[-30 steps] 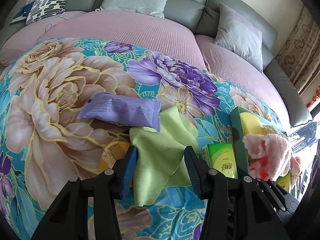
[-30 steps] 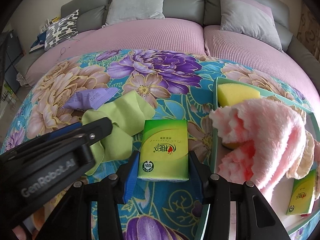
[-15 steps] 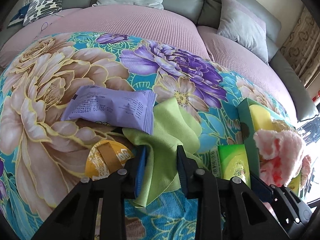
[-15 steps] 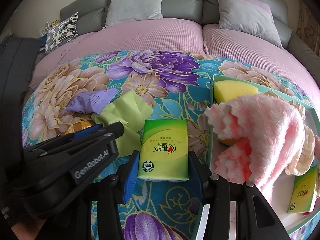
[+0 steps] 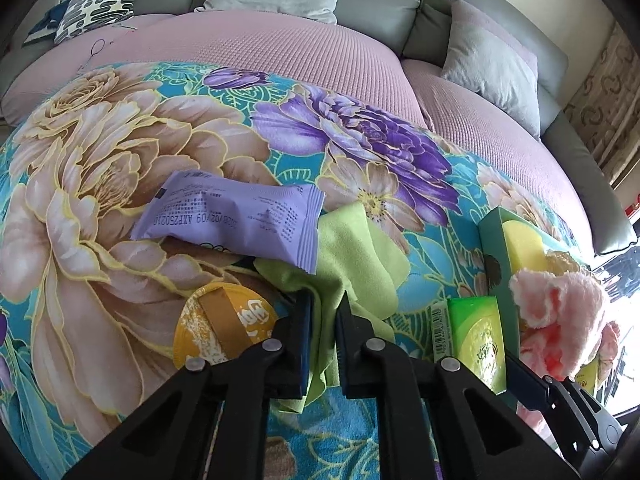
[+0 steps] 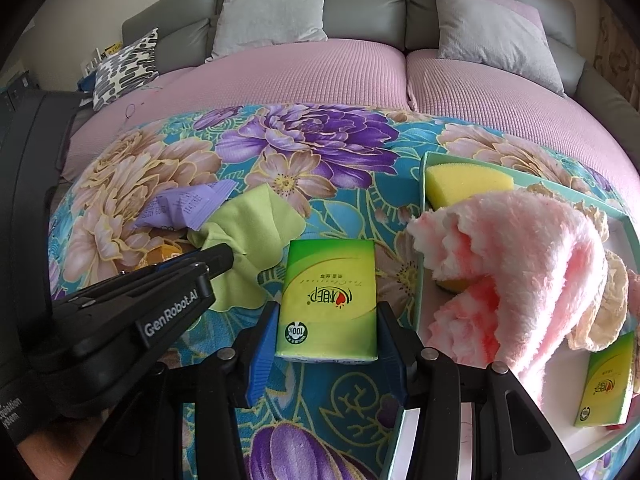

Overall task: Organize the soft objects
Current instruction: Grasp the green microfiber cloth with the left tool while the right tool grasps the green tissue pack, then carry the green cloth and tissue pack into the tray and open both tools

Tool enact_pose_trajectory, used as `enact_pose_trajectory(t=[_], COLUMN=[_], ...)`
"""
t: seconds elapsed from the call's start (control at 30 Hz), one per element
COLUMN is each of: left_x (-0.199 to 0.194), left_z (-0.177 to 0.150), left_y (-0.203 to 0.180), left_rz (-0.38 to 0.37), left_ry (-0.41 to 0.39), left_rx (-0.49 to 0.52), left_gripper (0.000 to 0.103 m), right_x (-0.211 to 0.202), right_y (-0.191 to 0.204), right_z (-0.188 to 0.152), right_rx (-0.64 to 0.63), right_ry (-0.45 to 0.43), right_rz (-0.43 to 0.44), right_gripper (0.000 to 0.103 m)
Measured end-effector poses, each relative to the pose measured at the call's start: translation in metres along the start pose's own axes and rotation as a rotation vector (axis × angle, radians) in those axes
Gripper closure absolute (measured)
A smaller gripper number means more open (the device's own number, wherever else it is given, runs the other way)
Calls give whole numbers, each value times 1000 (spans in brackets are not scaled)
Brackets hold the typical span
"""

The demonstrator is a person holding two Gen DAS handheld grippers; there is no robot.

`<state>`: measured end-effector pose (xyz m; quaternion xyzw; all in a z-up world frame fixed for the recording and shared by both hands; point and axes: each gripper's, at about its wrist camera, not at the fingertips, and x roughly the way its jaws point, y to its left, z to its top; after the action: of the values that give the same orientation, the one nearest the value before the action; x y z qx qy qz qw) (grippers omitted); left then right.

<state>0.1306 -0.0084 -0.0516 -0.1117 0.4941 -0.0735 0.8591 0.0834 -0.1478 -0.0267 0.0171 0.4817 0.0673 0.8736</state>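
Now the left gripper (image 5: 322, 330) is clenched on the green cloth (image 5: 352, 256), a fold of it bunched between the pads while the rest spreads ahead of the fingertips on the floral blanket (image 5: 120, 184). A purple packet (image 5: 236, 218) lies across the cloth's far left corner, and a round yellow puff (image 5: 224, 326) sits just left of the left finger. The cloth looks thin, light and limp, so it should drape and trail when lifted; a pinch on a gathered fold, as here, seems the sound place to take it, though the packet resting on its edge may be dragged along. The right gripper (image 6: 326, 330) is closed on a green tissue pack (image 6: 329, 300), its pads pressing the pack's two long sides near the close end. That pack looks light and squashy with a slick wrapper, so a mid-side grip is best and a hard squeeze would likely dent it. To the right of that gripper stands the tray (image 6: 422, 280), already holding a pink towel (image 6: 520, 264), a yellow sponge (image 6: 466, 184) and a second tissue pack.
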Motion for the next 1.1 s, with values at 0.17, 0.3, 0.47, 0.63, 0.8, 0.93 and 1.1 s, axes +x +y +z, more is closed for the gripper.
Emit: enact_pose_trajectory(t=[0.17,0.3,0.47,0.63,0.8,0.93,1.1], left_x=[-8,-21,-43,-67,-91,-102,-110], left_z=[1,3,7,11,13,13,12], left_y=[0,-4,-12,-18,-26,-33,-46], left_rz=[-21,-51,-82,-93,-100,-105,-114], left_ry=[-14,-45,-99,-158,-221,-254,-276], left_rx=[-4,5,30,50,77,94,124], left_gripper=[94,94,94,94,94,94,94], right_x=[-6,-13,-28,-47,-60,-65,-85], right_y=[-2,-4,-8,-12,-18,-26,-49], right_z=[1,2,4,8,9,9,8], right_rx=[5,11,21,29,40,57,98], right_ry=[-19,-40,-80,-129,-161,-171,-215], right_rz=[10,17,22,22,20,18,-5], right_gripper=[53,53,53,53,53,53,53])
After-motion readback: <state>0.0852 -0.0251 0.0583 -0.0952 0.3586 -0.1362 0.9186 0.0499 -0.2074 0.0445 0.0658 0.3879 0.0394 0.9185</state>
